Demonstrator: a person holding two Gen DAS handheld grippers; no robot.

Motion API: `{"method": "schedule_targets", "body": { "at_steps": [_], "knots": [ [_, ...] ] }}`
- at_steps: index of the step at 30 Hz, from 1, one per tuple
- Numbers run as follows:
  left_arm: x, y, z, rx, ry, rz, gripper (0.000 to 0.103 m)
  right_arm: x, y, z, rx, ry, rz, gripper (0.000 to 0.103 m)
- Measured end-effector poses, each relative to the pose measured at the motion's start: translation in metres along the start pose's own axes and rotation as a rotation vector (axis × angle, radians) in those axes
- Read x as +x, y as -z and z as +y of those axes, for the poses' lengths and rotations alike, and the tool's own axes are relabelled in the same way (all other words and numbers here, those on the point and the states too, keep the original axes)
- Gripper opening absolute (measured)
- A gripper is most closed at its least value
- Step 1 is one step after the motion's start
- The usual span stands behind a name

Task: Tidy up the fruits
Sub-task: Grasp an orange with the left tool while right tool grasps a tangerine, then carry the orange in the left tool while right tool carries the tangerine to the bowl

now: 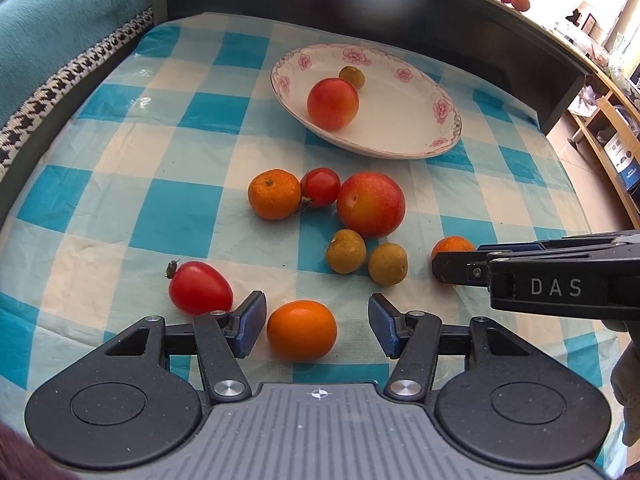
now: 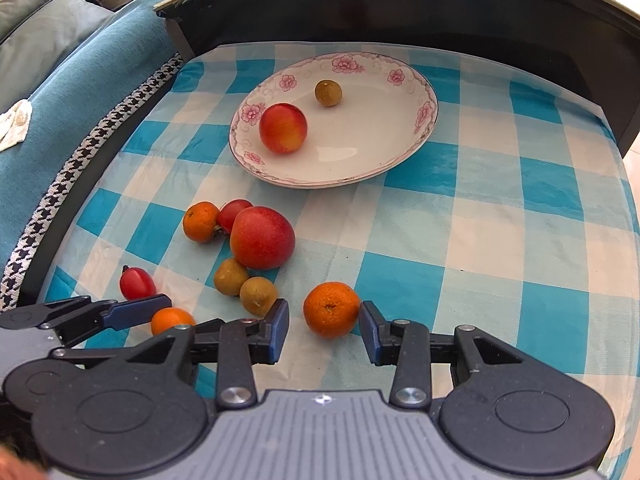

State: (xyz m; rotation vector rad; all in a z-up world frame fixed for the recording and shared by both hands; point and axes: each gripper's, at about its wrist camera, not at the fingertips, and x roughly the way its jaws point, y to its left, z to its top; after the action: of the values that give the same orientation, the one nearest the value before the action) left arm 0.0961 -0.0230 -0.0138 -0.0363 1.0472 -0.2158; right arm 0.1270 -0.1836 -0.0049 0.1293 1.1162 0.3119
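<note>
Our jaws stand spread on both sides, each pair bracketing a fruit without touching it: the left gripper frames a smooth orange fruit, the right gripper a dimpled mandarin. We judge both set for a simultaneous pick. Just beyond the left jaws lie a red tomato and two brown longans; farther on, a large peach, a second tomato and another mandarin cluster on the checked bench. Farthest from the jaws, the flowered plate already carries a peach and a longan, seemingly the collection point.
</note>
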Motion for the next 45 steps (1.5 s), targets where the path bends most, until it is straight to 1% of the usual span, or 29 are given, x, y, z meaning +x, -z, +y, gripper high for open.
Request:
{"method": "schedule_targets", "body": {
  "at_steps": [2, 16, 22, 25, 26, 29, 35, 41, 45],
  "knots": [
    [0.000, 0.000, -0.002, 0.008, -0.003, -0.001, 0.063, 0.002, 0.000, 0.000, -0.001, 0.000, 0.005, 0.040],
    [0.002, -0.003, -0.006, 0.022, -0.010, -0.014, 0.062, 0.013, -0.002, 0.001, -0.004, 0.012, 0.017, 0.040],
    [0.002, -0.004, -0.006, 0.032, -0.022, -0.009, 0.053, 0.014, -0.002, 0.003, -0.023, 0.044, 0.017, 0.039],
    [0.001, -0.004, -0.006, 0.036, -0.023, -0.002, 0.048, 0.014, -0.003, 0.005, -0.038, 0.066, 0.020, 0.035],
    [0.000, -0.003, -0.006, 0.038, -0.025, 0.001, 0.048, 0.014, -0.003, 0.005, -0.042, 0.071, 0.020, 0.035],
    [0.001, -0.003, -0.006, 0.044, -0.031, 0.006, 0.042, 0.013, -0.003, 0.004, -0.043, 0.074, 0.022, 0.035],
    [-0.001, -0.001, -0.008, 0.059, -0.035, 0.004, 0.041, 0.012, -0.002, 0.004, -0.045, 0.081, 0.023, 0.034],
    [-0.006, -0.001, -0.012, 0.066, -0.018, -0.003, 0.039, 0.011, -0.003, 0.002, -0.038, 0.082, 0.018, 0.034],
    [-0.009, -0.004, -0.012, 0.062, -0.007, -0.014, 0.033, 0.007, -0.004, 0.001, -0.032, 0.075, 0.002, 0.034]
  ]
}}
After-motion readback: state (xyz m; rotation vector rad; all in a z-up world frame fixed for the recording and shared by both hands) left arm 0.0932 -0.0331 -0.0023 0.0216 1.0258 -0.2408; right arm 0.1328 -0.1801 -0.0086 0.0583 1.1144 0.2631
